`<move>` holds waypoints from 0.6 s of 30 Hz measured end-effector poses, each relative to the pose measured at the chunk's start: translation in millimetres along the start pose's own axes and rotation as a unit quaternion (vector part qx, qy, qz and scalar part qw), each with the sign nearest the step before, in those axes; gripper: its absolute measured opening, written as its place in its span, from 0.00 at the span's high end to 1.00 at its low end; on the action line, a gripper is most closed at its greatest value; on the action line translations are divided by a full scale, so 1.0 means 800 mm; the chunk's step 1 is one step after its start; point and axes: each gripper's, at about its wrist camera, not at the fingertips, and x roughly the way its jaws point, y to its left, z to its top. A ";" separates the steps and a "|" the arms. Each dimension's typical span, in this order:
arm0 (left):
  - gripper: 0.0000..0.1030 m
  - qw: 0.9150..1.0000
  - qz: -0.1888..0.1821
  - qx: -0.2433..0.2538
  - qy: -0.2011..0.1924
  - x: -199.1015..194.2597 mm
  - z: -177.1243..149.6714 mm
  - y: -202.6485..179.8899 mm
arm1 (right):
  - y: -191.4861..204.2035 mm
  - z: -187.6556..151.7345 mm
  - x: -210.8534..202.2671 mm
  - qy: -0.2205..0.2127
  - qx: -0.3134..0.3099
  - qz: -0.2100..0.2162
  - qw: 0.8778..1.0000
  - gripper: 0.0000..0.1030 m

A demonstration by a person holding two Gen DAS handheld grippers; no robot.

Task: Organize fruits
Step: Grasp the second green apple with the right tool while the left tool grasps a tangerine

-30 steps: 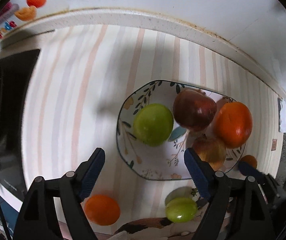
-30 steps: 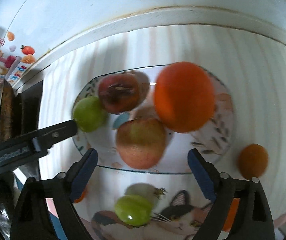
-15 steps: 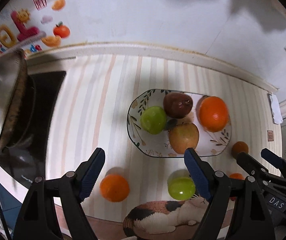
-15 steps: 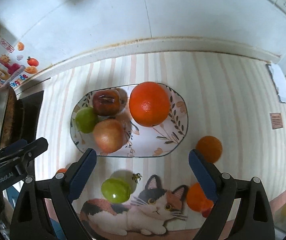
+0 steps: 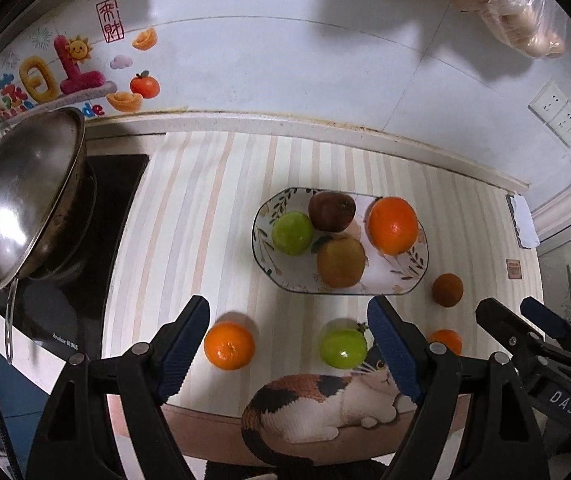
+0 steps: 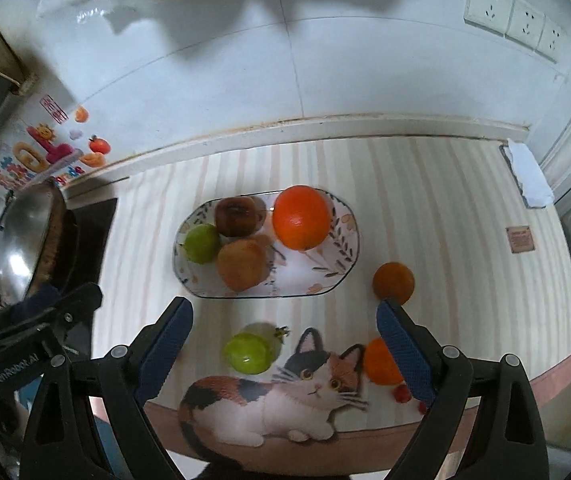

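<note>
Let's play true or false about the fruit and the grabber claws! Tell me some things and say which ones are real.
1. The plate holds four fruits. True.
2. The big orange lies on the mat. False: it sits on the plate.
3. A green fruit lies on the mat beside the cat picture. True.
4. The left gripper squeezes an orange. False: it is open, holding nothing.
5. The right gripper is open. True.
</note>
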 end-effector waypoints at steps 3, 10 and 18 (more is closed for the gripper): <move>0.19 1.000 0.016 0.000 0.009 0.012 -0.007 0.014 | 0.000 -0.009 0.008 0.019 0.009 0.016 1.000 0.07; 0.08 0.995 0.023 -0.012 0.098 0.097 -0.024 0.057 | -0.001 -0.046 0.123 0.144 0.042 0.062 0.987 0.07; 0.08 0.977 0.006 -0.060 0.206 0.201 -0.044 0.091 | 0.021 -0.077 0.225 0.219 0.042 0.055 0.973 0.07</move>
